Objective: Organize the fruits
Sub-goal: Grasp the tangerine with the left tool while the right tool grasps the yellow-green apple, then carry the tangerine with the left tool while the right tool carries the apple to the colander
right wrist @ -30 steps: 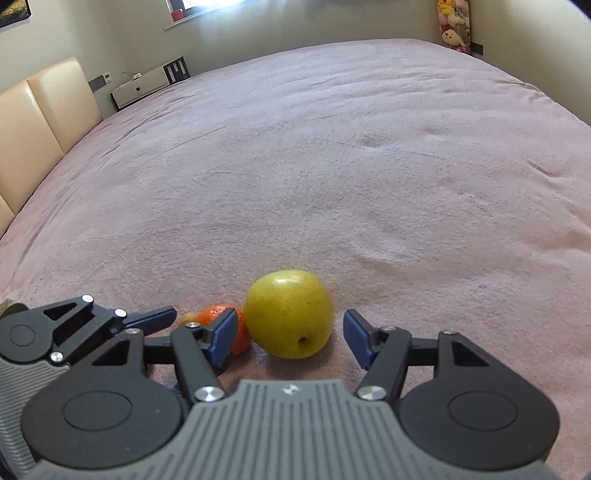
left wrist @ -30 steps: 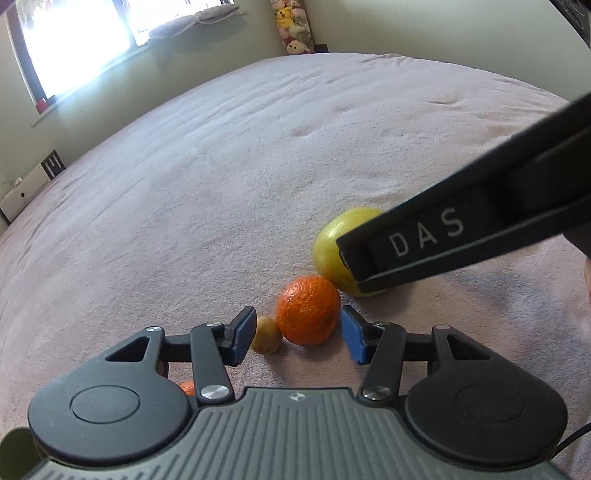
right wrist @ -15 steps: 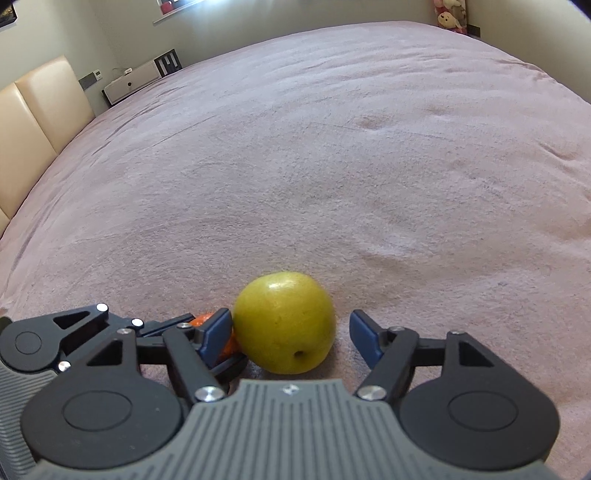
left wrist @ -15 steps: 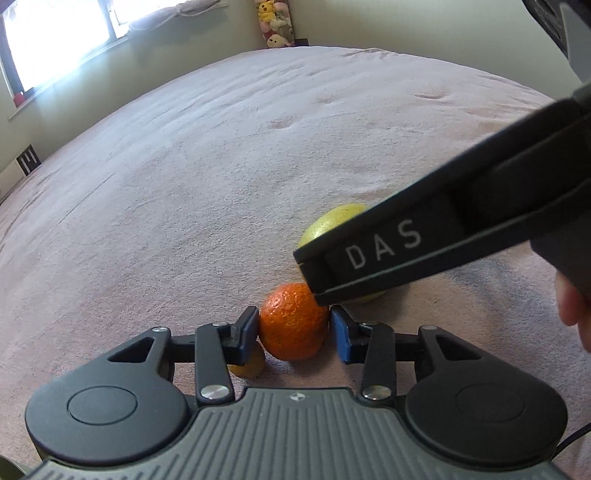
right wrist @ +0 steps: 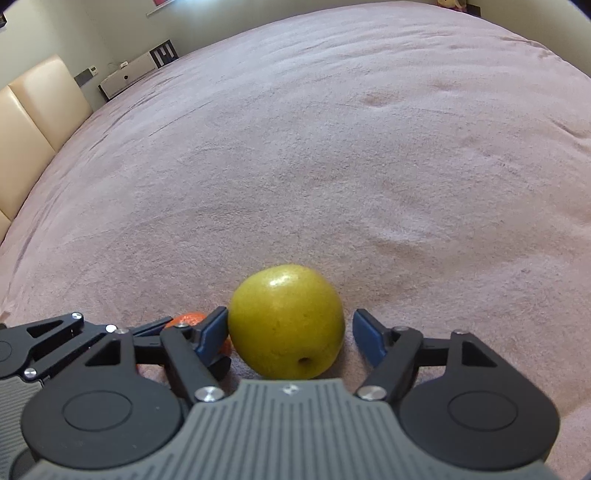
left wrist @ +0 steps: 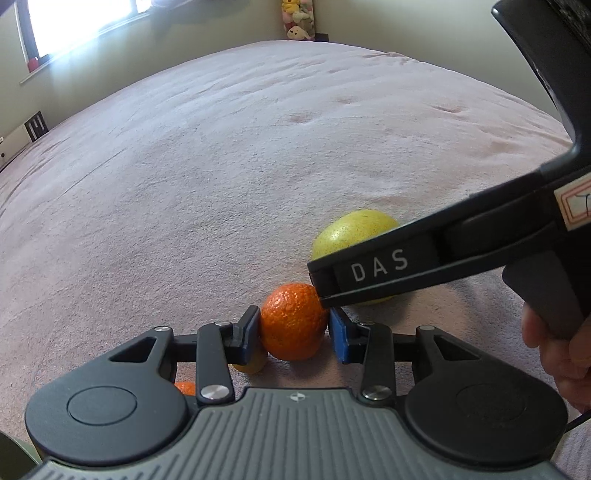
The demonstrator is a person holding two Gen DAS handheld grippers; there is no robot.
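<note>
Left tool [left wrist: 293, 334] low over the bed [left wrist: 207, 177], blue pads either side of the orange [left wrist: 293, 326]: left pad against the peel, right pad [left wrist: 339, 341] just beside it with a thin gap, so not clamped. Tucked behind the left pad at 7 o'clock of the orange, a small yellow fruit [left wrist: 253, 365], mostly hidden; nearer again, a sliver of another orange fruit [left wrist: 184, 387] under the linkage. At 1 o'clock of the orange, just beyond it, the yellow-green apple [left wrist: 351, 232], half covered by the black body of the right tool marked DAS. At the right edge, part of the hand [left wrist: 561, 350] gripping that handle.

Right tool [right wrist: 290, 332] spread apart around the same apple [right wrist: 286, 321], on the bed with its dimple facing the camera: left pad [right wrist: 212, 334] touching or nearly touching the skin, right pad clearly off it. At 9 o'clock of the apple, the orange [right wrist: 188, 318] peeking above the left tool's linkage. Far off, a beige padded headboard [right wrist: 33, 122] at 10 o'clock; in the left view, plush toys [left wrist: 297, 18] against the wall at 12.
</note>
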